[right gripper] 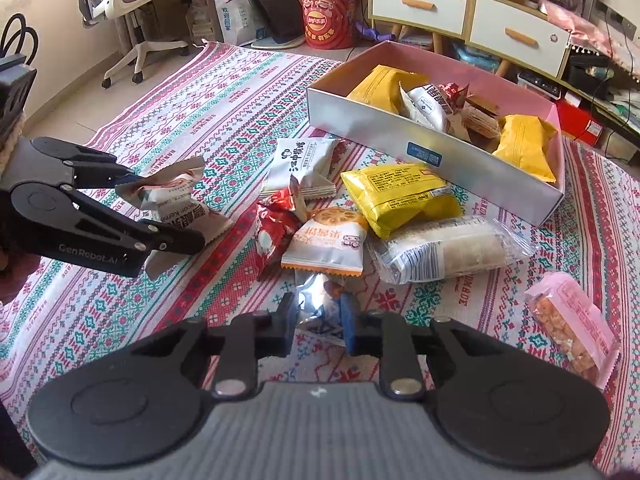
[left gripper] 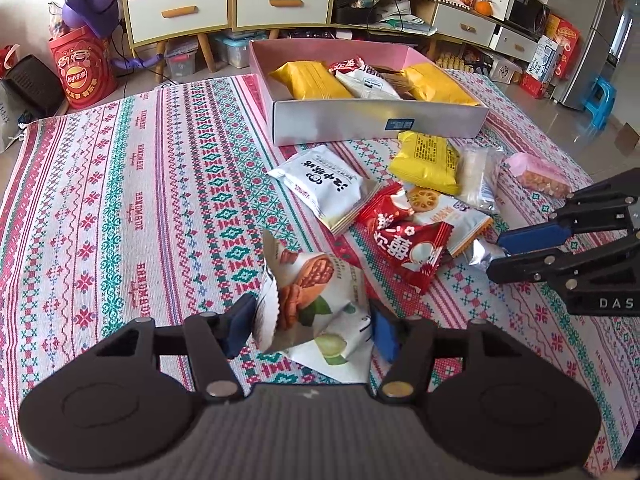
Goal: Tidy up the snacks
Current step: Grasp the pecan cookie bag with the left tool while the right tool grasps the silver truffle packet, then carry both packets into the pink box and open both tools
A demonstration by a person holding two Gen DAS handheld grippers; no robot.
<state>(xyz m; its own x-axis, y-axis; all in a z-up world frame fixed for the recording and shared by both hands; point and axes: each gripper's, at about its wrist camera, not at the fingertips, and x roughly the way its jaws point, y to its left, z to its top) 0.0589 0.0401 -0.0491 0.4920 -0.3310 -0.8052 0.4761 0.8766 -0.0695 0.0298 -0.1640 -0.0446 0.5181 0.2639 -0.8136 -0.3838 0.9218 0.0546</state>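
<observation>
Both claws grasping snack packets beside the box [right gripper: 436,156].
Left claw [left gripper: 312,330] grips pecan packet [left gripper: 316,304]; right claw [right gripper: 318,326] clamps silver foil packet [right gripper: 316,300].

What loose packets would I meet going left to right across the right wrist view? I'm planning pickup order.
Pecan packet in the left gripper → white biscuit packet → yellow packet → pink peanut bar.

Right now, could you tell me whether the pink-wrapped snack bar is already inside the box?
No, the pink-wrapped snack bar lies on the patterned cloth, apart from the box, near the right gripper.
</observation>
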